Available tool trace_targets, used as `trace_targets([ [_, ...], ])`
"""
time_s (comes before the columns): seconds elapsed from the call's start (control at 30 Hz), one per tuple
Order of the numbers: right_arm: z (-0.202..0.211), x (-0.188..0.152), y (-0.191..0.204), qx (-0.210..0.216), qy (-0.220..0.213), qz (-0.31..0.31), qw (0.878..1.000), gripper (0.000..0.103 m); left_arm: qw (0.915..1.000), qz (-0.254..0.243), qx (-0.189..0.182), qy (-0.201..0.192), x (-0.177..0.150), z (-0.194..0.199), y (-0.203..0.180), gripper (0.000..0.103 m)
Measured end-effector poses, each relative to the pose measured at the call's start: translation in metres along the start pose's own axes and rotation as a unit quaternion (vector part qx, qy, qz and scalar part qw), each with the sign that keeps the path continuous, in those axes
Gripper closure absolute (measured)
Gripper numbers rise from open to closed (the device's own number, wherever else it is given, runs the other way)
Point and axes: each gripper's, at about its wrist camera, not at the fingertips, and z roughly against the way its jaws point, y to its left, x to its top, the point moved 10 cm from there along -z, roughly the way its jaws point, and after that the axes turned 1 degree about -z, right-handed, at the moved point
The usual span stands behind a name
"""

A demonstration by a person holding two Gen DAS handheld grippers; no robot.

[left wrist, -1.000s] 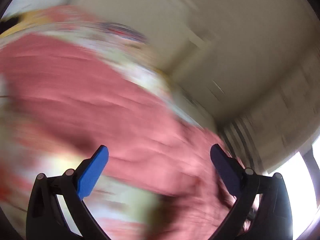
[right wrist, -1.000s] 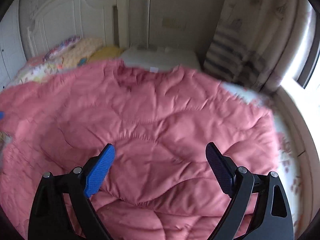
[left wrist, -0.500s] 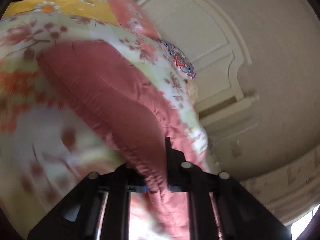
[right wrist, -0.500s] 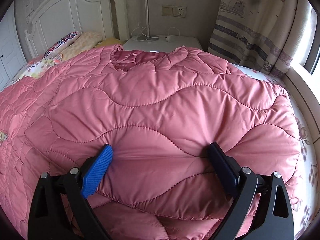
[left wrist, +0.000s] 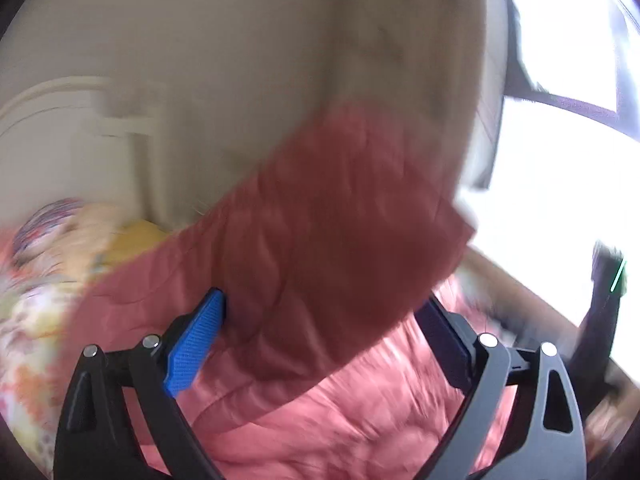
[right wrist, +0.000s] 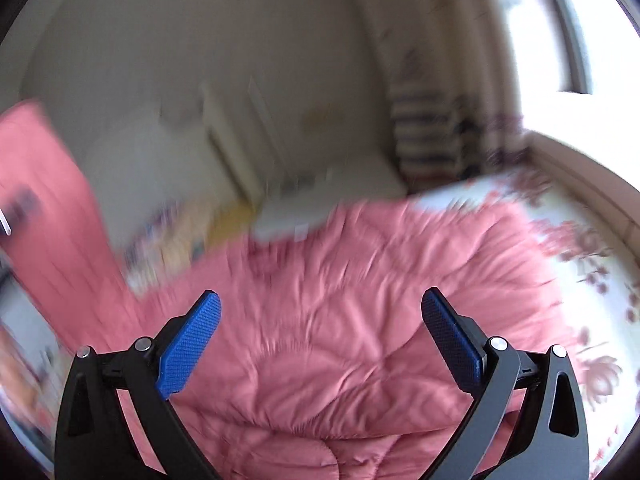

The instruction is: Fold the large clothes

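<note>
Both the left gripper (left wrist: 322,330) and the right gripper (right wrist: 320,330) are held spread wide, with nothing clasped. The pink quilt (right wrist: 360,300) is seen lying on the bed (right wrist: 600,240), blurred.

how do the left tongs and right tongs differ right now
Pink quilted fabric hangs down between the left tongs, hiding their far space; the right tongs hover with nothing between them, the pink quilt lying lower on the bed. Both stand wide open, with blue ribbed pads.
</note>
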Motion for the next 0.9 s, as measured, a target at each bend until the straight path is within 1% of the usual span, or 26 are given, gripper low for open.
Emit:
trace_targets([
  [0.03,0.009,0.007,-0.007,0.0,-0.013,-0.012,1.0,0.006,0.9992,-0.031,-0.001,0.026,-0.015,-0.015,-0.017,0.009],
  [0.07,0.02,0.013,-0.017,-0.003,-0.025,-0.026,0.999,0.006,0.9965,-0.069,0.007,0.047,-0.036,-0.03,-0.034,0.009],
  [0.1,0.03,0.017,-0.03,-0.01,-0.033,-0.038,0.999,0.006,0.9944,-0.09,0.016,0.053,-0.049,-0.035,-0.041,0.009],
  [0.13,0.035,0.018,-0.04,-0.016,-0.031,-0.043,0.998,0.006,0.9931,-0.101,0.019,0.058,-0.059,-0.035,-0.043,0.009],
  [0.2,0.043,0.016,-0.065,-0.037,-0.023,-0.051,0.998,0.006,0.9941,-0.092,0.016,0.056,-0.067,-0.026,-0.036,0.009],
  [0.27,0.05,0.01,-0.092,-0.06,-0.019,-0.063,0.996,0.006,0.9977,-0.054,0.018,0.038,-0.066,-0.009,-0.017,0.007],
  [0.33,0.049,0.002,-0.109,-0.063,-0.007,-0.088,0.994,0.006,0.9993,-0.001,0.034,0.013,-0.063,0.01,0.021,0.002],
  [0.37,0.046,-0.002,-0.112,-0.055,0.003,-0.102,0.993,0.006,0.9972,0.047,0.058,0.002,-0.067,0.02,0.055,0.002],
  [0.4,0.04,-0.007,-0.109,-0.039,0.017,-0.111,0.993,0.006,0.9945,0.076,0.073,0.001,-0.072,0.034,0.064,0.002],
  [0.43,0.036,-0.01,-0.101,-0.028,0.027,-0.109,0.993,0.006,0.9889,0.117,0.092,0.004,-0.082,0.038,0.091,0.002],
  [0.47,0.03,-0.013,-0.091,-0.017,0.038,-0.098,0.994,0.006,0.9787,0.17,0.115,0.01,-0.096,0.044,0.121,0.003],
  [0.5,0.023,-0.017,-0.073,-0.005,0.054,-0.073,0.996,0.006,0.9682,0.215,0.127,0.018,-0.109,0.049,0.145,0.003],
  [0.53,0.02,-0.019,-0.062,-0.002,0.063,-0.054,0.997,0.006,0.9625,0.237,0.131,0.02,-0.114,0.055,0.157,0.003],
  [0.57,0.016,-0.021,-0.048,0.001,0.07,-0.033,0.997,0.006,0.9545,0.265,0.136,0.013,-0.12,0.064,0.171,0.003],
  [0.63,0.009,-0.025,-0.009,0.005,0.085,0.038,0.996,0.006,0.9452,0.286,0.157,-0.006,-0.122,0.08,0.189,0.003],
  [0.67,0.005,-0.027,0.012,-0.011,0.086,0.094,0.992,0.006,0.9428,0.291,0.163,-0.01,-0.123,0.085,0.194,0.003],
  [0.7,0.002,-0.029,0.023,-0.022,0.086,0.127,0.988,0.006,0.9422,0.293,0.163,-0.008,-0.122,0.087,0.196,0.003],
  [0.73,-0.005,-0.035,0.041,-0.035,0.088,0.178,0.98,0.006,0.9424,0.293,0.161,-0.002,-0.123,0.088,0.198,0.003],
  [0.77,-0.014,-0.043,0.055,-0.037,0.093,0.213,0.972,0.006,0.9424,0.292,0.163,-0.002,-0.122,0.09,0.2,0.003],
  [0.8,-0.024,-0.052,0.062,-0.035,0.105,0.23,0.967,0.007,0.9424,0.291,0.165,-0.006,-0.119,0.091,0.203,0.003],
  [0.83,-0.037,-0.064,0.063,-0.036,0.125,0.237,0.963,0.011,0.9426,0.29,0.166,-0.009,-0.116,0.092,0.206,0.003],
  [0.87,-0.051,-0.077,0.059,-0.049,0.151,0.239,0.958,0.014,0.9425,0.29,0.165,-0.015,-0.111,0.095,0.211,0.002],
  [0.9,-0.071,-0.103,0.045,-0.077,0.201,0.245,0.945,0.014,0.9426,0.293,0.16,-0.017,-0.108,0.095,0.215,0.002],
])
